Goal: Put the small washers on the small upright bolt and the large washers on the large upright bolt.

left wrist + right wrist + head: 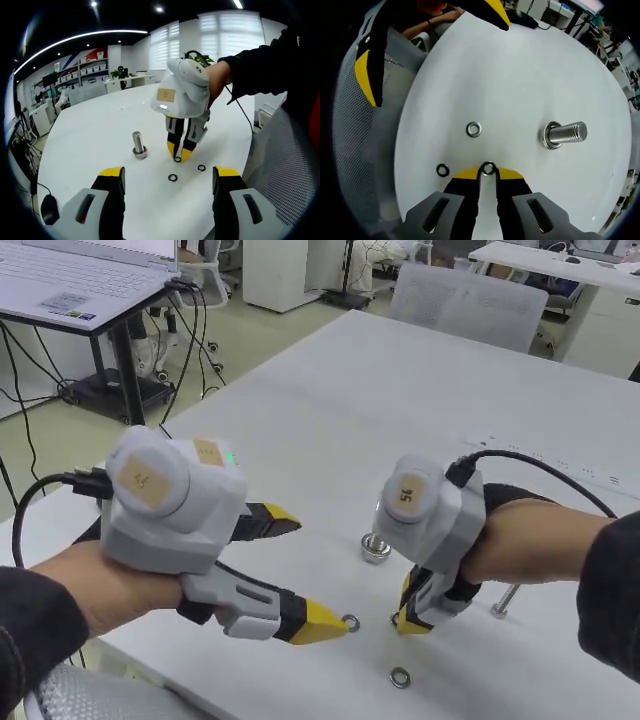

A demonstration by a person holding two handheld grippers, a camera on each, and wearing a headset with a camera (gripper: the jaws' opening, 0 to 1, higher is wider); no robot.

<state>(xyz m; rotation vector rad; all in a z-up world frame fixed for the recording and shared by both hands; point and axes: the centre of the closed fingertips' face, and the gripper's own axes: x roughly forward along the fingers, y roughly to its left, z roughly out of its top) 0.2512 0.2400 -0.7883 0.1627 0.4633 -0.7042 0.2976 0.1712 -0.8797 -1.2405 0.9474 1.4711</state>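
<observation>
A thick upright bolt (pixel 376 545) (pixel 138 144) (pixel 562 134) stands mid-table. A slim bolt (pixel 505 598) shows by my right wrist. My right gripper (pixel 408 620) (pixel 179 152) (pixel 488 172) points down at the table, its yellow tips pinched on a small washer (pixel 488 168) that rests on the surface. Two more washers lie near it: a silver one (pixel 473 129) (pixel 351 622) and a dark one (pixel 442 170) (pixel 401 677). My left gripper (pixel 300 568) (pixel 170 172) hovers wide open just left of them, holding nothing.
The white table (pixel 400 410) stretches far ahead, and its near edge is close under both grippers. A mesh chair back (pixel 90 695) sits below that edge. A laptop desk (pixel 90 290) stands far left, a grey chair (pixel 470 300) beyond the table.
</observation>
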